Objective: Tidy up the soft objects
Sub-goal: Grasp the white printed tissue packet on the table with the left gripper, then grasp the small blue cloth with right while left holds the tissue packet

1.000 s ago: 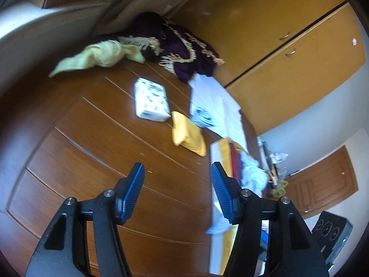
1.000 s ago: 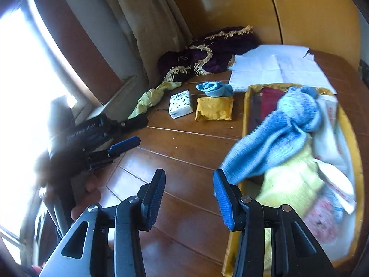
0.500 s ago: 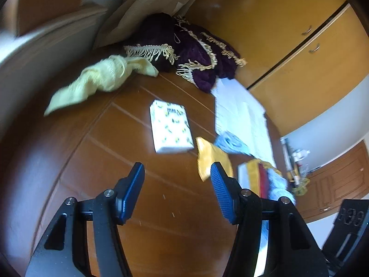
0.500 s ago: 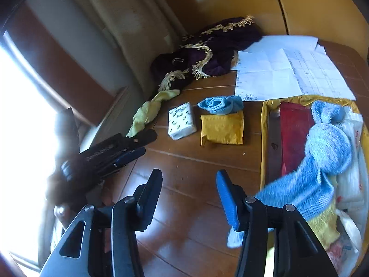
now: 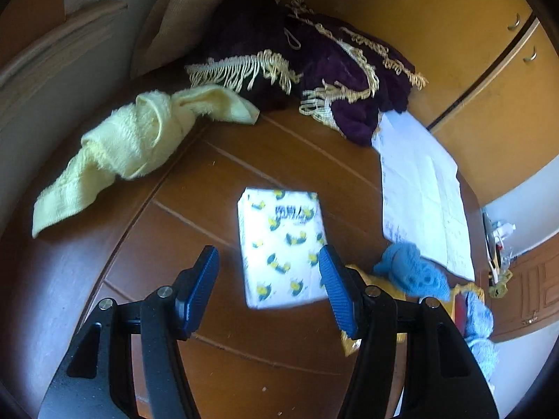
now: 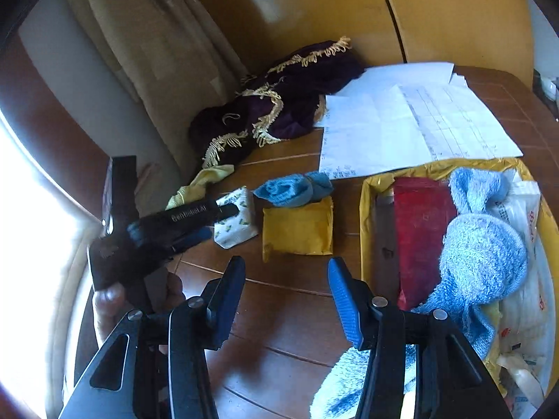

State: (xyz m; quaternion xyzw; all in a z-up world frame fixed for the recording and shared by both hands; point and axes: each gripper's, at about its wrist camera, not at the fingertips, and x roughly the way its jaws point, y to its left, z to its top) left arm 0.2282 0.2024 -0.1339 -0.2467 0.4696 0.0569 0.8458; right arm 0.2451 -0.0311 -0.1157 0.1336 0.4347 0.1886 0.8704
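Left gripper wide open over tissue pack, holding nothing, right gripper likewise open, empty

A white tissue pack with little yellow pictures lies flat on the table. A small blue cloth rests partly on a flat yellow pack. A yellow towel lies crumpled.

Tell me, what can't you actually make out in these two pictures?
- Yellow pouch: left view, mostly hidden behind the left gripper's fingers.
- Tissue pack: right view, partly covered by that gripper.
- Tray contents: right view, bottom layers buried under the blue towel.
- Papers: writing too small.
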